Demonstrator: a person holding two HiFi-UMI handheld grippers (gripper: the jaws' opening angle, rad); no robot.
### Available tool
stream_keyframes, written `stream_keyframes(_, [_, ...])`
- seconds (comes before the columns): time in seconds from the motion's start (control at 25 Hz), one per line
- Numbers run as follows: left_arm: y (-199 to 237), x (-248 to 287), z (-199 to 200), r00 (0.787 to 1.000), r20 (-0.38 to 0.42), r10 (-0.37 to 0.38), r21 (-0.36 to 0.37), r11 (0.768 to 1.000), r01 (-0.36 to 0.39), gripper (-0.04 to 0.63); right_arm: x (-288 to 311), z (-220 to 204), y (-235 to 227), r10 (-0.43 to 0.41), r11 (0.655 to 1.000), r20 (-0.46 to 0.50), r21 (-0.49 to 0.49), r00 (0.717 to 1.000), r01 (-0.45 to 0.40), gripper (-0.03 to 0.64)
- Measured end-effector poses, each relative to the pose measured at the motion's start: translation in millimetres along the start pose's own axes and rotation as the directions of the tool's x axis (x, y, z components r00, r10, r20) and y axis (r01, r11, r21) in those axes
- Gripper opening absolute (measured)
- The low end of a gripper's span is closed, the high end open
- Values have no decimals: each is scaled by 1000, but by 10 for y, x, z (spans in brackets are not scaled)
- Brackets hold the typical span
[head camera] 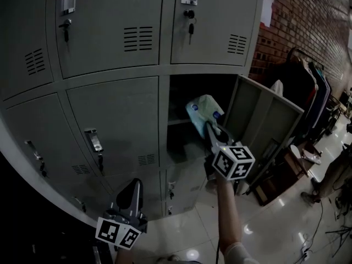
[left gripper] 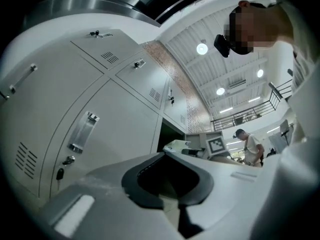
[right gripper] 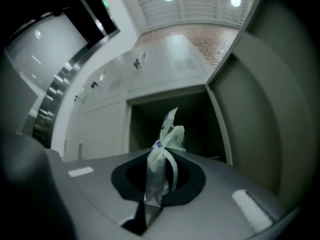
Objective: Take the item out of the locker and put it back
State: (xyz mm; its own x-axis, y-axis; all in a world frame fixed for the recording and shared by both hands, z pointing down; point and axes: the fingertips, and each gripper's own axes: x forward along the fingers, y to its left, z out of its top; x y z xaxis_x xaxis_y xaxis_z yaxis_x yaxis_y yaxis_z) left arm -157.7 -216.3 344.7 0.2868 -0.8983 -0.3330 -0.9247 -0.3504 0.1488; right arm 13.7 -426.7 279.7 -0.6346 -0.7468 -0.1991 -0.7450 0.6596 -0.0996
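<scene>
Closest in the head view, the left hand-held gripper (head camera: 133, 186) hangs below and left of the open compartment (head camera: 184, 100), its jaws together on nothing. The right hand-held gripper (head camera: 212, 132) is clamped on one thin edge of a pale plastic packet (head camera: 204, 111), which stands up from the jaws right in front of the open compartment's mouth. That pinch looks slight, so a quick swing could let the limp packet slide out and fall to the floor. Its loose top could also snag on the shelf (head camera: 179, 121) inside the open compartment, or the door (head camera: 258, 114), ajar at the open compartment's right, might be knocked.
</scene>
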Motion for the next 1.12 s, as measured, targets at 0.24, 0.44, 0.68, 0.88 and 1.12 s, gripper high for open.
stream_keyframes(0.24, [-327, 62, -60, 997, -22, -70, 12, 997, 70, 5, -1500, -15, 998, 77, 992, 194, 79, 978, -94, 20])
stream_keyframes(0.44, [-512, -21, -165, 995, -24, -94, 11, 995, 94, 5, -2068, -442, 1243, 26, 989, 173, 137, 985, -50, 20])
stream_keyframes(0.68, [-551, -93, -67, 995, 5, -95, 0, 995, 95, 5, -2176, -518, 1269, 14, 995, 125, 99, 992, -27, 20])
stream_keyframes(0.88, [-541, -153, -35, 996, 12, -87, -3, 996, 87, 5, -2203, -544, 1349, 25, 993, 113, 109, 993, -38, 20])
stream_keyframes(1.12, [-522, -195, -28, 996, 7, -87, -4, 996, 87, 5, -2205, -489, 1361, 21, 992, 128, 117, 992, -36, 20])
